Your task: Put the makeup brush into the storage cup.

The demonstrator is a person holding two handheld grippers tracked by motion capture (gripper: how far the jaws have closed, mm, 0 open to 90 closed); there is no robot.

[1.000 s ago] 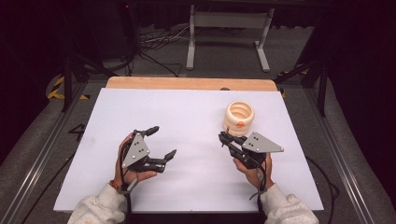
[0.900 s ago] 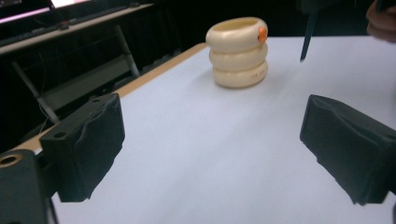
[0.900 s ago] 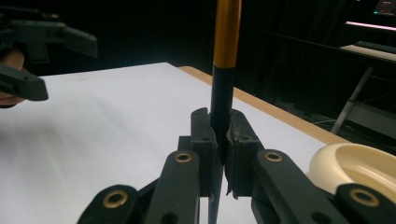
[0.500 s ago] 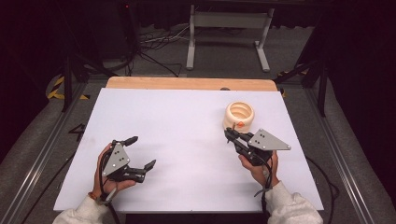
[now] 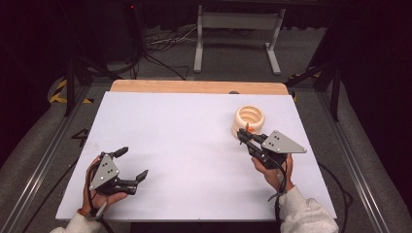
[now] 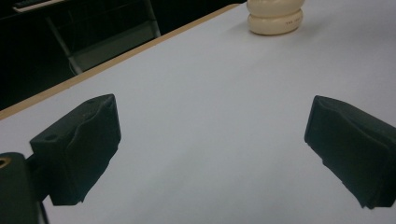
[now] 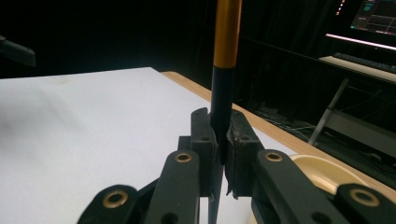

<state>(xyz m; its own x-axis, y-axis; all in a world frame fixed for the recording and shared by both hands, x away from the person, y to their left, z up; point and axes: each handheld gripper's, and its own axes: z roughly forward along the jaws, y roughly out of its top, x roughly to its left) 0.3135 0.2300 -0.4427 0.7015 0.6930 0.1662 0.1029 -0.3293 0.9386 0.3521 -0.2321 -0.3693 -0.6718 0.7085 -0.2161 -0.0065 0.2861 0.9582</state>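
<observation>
My right gripper (image 5: 244, 136) is shut on a thin black stick with an orange-gold band (image 7: 227, 42), which stands up between the pads just in front of a cream ribbed pot (image 5: 249, 119). The stick's orange part (image 5: 247, 128) shows against the pot's near side. The pot's rim (image 7: 322, 175) lies low and to the right in the right gripper view. My left gripper (image 5: 133, 162) hovers open near the table's front left, its jaws wide apart with only bare table between them (image 6: 210, 140). The pot (image 6: 274, 18) stands far off in the left gripper view.
The white table top (image 5: 184, 141) has a wooden strip (image 5: 194, 86) along its far edge. Behind it stand a metal frame (image 5: 235, 29) and cables on the floor. Rails run along both sides of the table.
The left hand has moved left and back toward the table's front edge with its gripper open. The right gripper has hardly moved and keeps the stick.
</observation>
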